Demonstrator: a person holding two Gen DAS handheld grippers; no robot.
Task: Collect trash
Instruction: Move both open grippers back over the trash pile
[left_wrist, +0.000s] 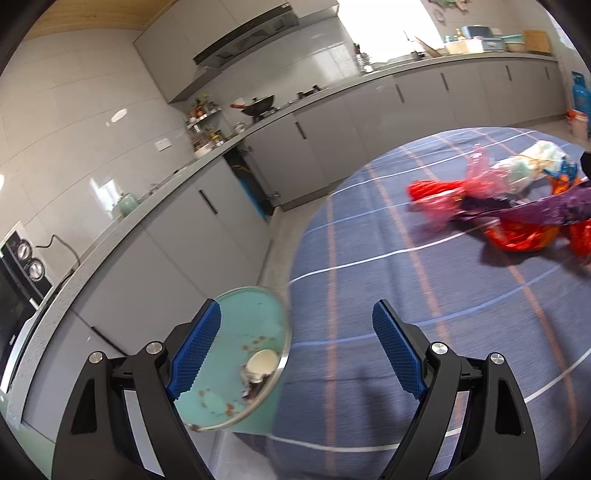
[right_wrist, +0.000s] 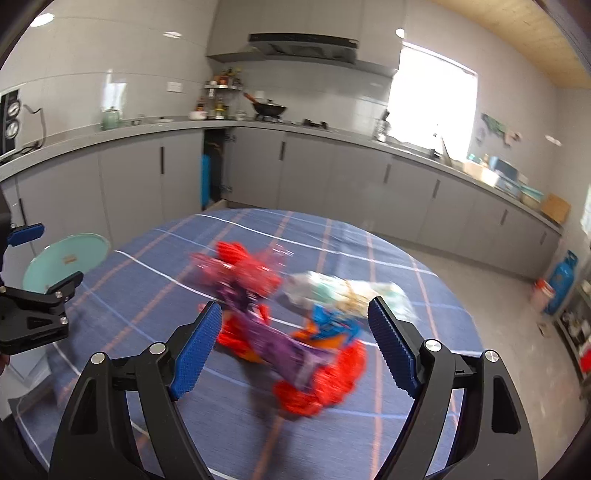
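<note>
A pile of trash lies on the round table with the blue checked cloth (right_wrist: 155, 266). It holds red wrappers (right_wrist: 317, 387), a purple wrapper (right_wrist: 273, 343), pink film (left_wrist: 480, 181) and a white-and-teal bag (right_wrist: 343, 291). My right gripper (right_wrist: 295, 306) hangs open just in front of the pile, and its pads touch nothing. My left gripper (left_wrist: 297, 310) is open and empty over the table's left edge, with the pile (left_wrist: 517, 206) far off to its right. Beside that edge stands a round teal bin (left_wrist: 240, 354) with crumbs and a white cup-like piece inside. The picture of the pile is blurred.
Grey kitchen cabinets (right_wrist: 332, 173) run around the room behind the table, with a wok (right_wrist: 269, 108) on the stove. An oven (left_wrist: 22, 266) sits on the counter at the left. A blue gas cylinder (right_wrist: 563, 280) stands on the floor at the right.
</note>
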